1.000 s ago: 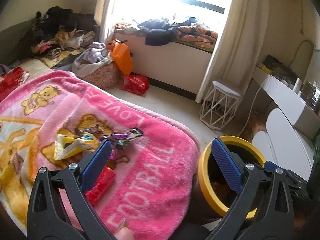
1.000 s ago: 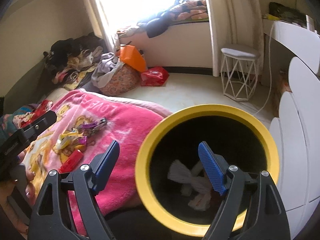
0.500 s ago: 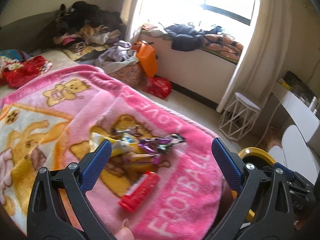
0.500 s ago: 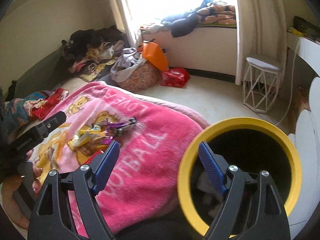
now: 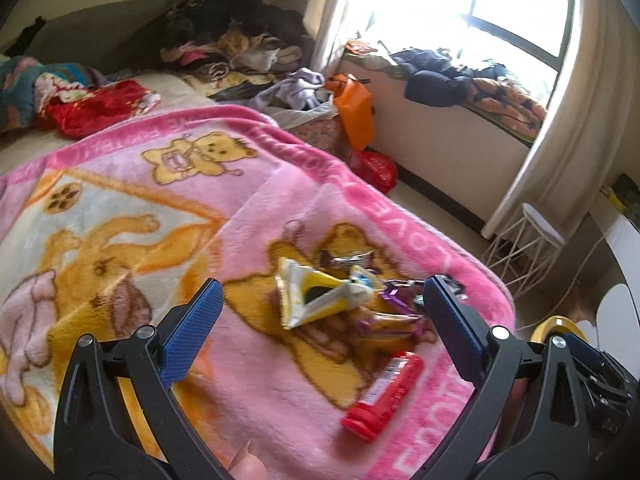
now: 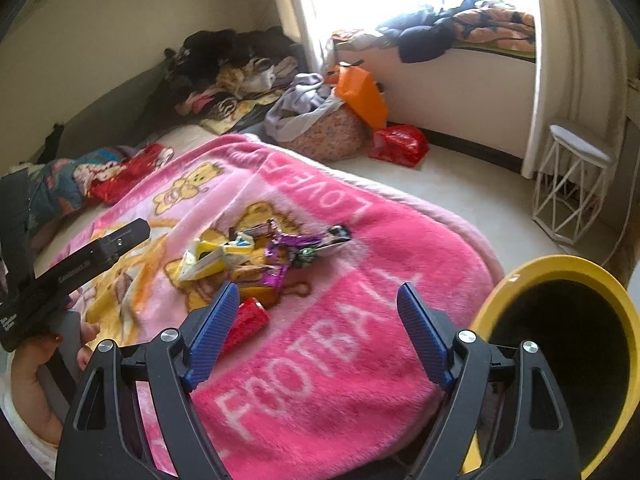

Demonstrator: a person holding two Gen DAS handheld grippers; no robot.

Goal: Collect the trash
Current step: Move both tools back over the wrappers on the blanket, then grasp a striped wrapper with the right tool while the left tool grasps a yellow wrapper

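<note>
On the bed, a pink blanket (image 5: 168, 216) printed with bears spreads beneath both tools, and a yellow-rimmed bin (image 6: 560, 344) stands off its corner, to the right of the right gripper and lower than the bedding. Between them lies the litter still to be gathered: a loose heap of wrappers (image 5: 352, 300), led by a crumpled yellow packet (image 5: 312, 296) with purple foil (image 6: 292, 254) tangled just beside it, and nearer the tools a red tube (image 5: 384, 396) lying apart from the heap. From the left wrist, the left gripper (image 5: 320, 336) hangs with jaws spread wide and nothing between them, the heap framed almost squarely ahead, the yellow packet nearest its midline. The red tube sits low and right of centre there, its long axis slanting from lower left to upper right, roughly across the line of the fingers. From the right wrist, the right gripper (image 6: 316, 336) is likewise spread and holding nothing; the tube peeks out just past its left finger, and the heap lies ahead and to the left. By that reckoning the left gripper looks better lined up on the heap, while the right gripper sits nearer the bin.
</note>
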